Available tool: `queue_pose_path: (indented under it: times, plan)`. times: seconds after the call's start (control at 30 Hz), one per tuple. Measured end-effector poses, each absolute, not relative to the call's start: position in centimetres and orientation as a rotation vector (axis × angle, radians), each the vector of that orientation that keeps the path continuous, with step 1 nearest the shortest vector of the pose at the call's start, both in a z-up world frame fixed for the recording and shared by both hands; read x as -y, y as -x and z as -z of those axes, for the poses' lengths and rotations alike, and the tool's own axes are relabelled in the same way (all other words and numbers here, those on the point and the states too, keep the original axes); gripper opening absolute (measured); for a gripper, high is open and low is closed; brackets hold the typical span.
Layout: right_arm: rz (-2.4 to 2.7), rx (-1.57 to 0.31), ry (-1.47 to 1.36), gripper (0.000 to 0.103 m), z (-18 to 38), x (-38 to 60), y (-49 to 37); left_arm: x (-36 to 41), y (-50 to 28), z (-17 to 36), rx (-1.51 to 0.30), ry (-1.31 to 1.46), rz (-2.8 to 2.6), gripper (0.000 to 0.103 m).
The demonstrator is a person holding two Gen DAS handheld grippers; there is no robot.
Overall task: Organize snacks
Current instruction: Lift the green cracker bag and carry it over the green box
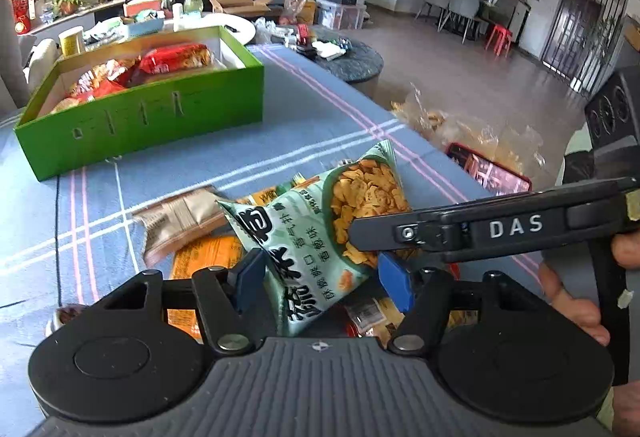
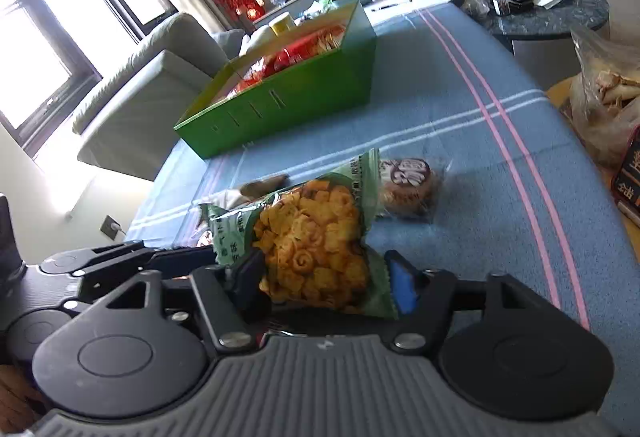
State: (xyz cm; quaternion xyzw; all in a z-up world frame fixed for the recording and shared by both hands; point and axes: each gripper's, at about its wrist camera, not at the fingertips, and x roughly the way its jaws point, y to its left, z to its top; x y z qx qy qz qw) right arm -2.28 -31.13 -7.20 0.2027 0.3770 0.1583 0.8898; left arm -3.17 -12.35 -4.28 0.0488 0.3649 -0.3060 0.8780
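Note:
A pale green snack bag (image 1: pixel 320 233) with orange crisps printed on it is held between both grippers above the blue striped tablecloth. My left gripper (image 1: pixel 320 277) is closed on its lower end. My right gripper (image 2: pixel 326 277) is closed on its other end (image 2: pixel 316 249); its black body (image 1: pixel 480 229) reaches in from the right in the left wrist view. A green box (image 1: pixel 152 117) with several red and orange snack packs inside stands at the far left of the table; it also shows in the right wrist view (image 2: pixel 288 105).
Under the bag lie a beige packet (image 1: pixel 180 217) and an orange packet (image 1: pixel 204 257). A round wrapped pastry (image 2: pixel 408 189) lies on the cloth beyond the bag. A clear bag of snacks (image 2: pixel 604 93) and a red box (image 2: pixel 628 173) sit off the table's right edge.

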Motion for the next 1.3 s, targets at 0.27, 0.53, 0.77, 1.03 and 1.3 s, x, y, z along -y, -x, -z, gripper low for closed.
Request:
queue_pose_path:
  times: [0.27, 0.53, 0.77, 1.03, 1.3]
  plan:
    - [-0.344, -0.691, -0.447, 0.062, 4.3, 30.6, 2.7, 11.3, 3.4, 1.4, -0.655, -0.110, 0.617, 0.059]
    - [-0.365, -0.675, -0.478, 0.062, 3.2, 29.2, 1.1, 9.7, 2.5, 0.1, -0.614, -0.114, 0.576, 0.059]
    - [-0.384, -0.657, -0.468, 0.062, 1.9, 27.2, -0.5, 7.9, 1.0, -0.8, -0.579, -0.095, 0.529, 0.059]
    - [-0.397, -0.648, -0.500, 0.062, 1.0, 25.0, -3.6, 5.5, -2.1, -2.0, -0.551, -0.095, 0.485, 0.059]
    - [-0.389, -0.653, -0.543, 0.062, 0.4, 23.6, -6.6, 4.3, -5.4, -2.6, -0.518, -0.109, 0.452, 0.059]
